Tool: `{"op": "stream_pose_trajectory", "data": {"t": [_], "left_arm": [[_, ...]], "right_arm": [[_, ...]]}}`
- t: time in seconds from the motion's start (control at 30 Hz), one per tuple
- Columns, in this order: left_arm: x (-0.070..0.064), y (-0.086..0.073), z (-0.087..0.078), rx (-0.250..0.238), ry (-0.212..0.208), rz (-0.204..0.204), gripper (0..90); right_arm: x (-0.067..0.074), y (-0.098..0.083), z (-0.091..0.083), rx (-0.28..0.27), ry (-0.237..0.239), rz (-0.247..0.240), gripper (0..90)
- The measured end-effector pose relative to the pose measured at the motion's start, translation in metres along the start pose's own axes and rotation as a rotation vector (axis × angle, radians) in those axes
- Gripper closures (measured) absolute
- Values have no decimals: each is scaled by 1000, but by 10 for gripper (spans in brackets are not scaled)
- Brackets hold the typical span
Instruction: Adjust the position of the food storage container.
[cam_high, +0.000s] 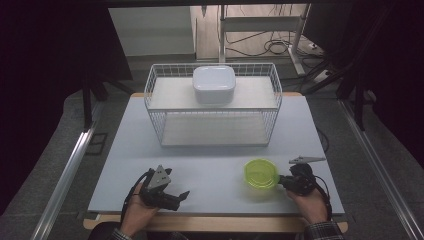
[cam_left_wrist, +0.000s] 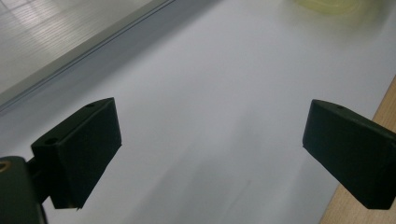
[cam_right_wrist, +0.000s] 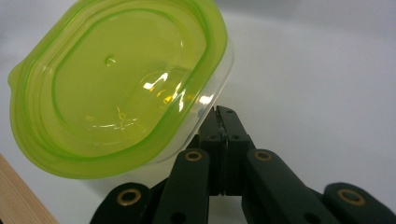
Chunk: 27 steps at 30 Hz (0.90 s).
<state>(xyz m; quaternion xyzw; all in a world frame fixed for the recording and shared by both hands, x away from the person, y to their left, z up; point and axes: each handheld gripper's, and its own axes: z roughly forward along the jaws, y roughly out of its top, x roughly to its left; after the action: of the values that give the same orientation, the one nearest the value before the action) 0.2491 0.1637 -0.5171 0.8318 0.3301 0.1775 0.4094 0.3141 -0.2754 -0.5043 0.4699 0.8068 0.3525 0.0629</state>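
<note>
Resting at the near edge of the pale desk, the left gripper sits in the person's left hand, its fingers spread wide with nothing but bare desk surface between them. To its right, at the same near edge, the right gripper is held in the person's right hand; its fingers are pressed together, and their tips pinch the rim of a lime-green lidded container. In the right gripper view the container is tilted, its green lid facing the camera and its clear body showing just under the lid's edge, right above the fingertips. The container lies on the right part of the desk, near the front, well apart from the left gripper. Farther back, in the middle of the desk, stands a white wire rack with two shelves. On its upper shelf, towards the back, sits a white square box with rounded corners. Beyond the desk, cables lie on the floor.
</note>
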Motion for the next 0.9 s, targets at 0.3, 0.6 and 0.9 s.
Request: {"op": "stream_pose_trajectory", "data": {"t": [0.3, 0.6, 0.9], "left_arm": [[-1, 0, 1, 5, 0, 3, 41], [-1, 0, 2, 11, 1, 7, 41], [-1, 0, 3, 16, 1, 8, 41]], "right_arm": [[12, 10, 17, 1, 58, -22, 900], [30, 17, 35, 17, 117, -47, 899], [46, 23, 49, 31, 164, -65, 899]]}}
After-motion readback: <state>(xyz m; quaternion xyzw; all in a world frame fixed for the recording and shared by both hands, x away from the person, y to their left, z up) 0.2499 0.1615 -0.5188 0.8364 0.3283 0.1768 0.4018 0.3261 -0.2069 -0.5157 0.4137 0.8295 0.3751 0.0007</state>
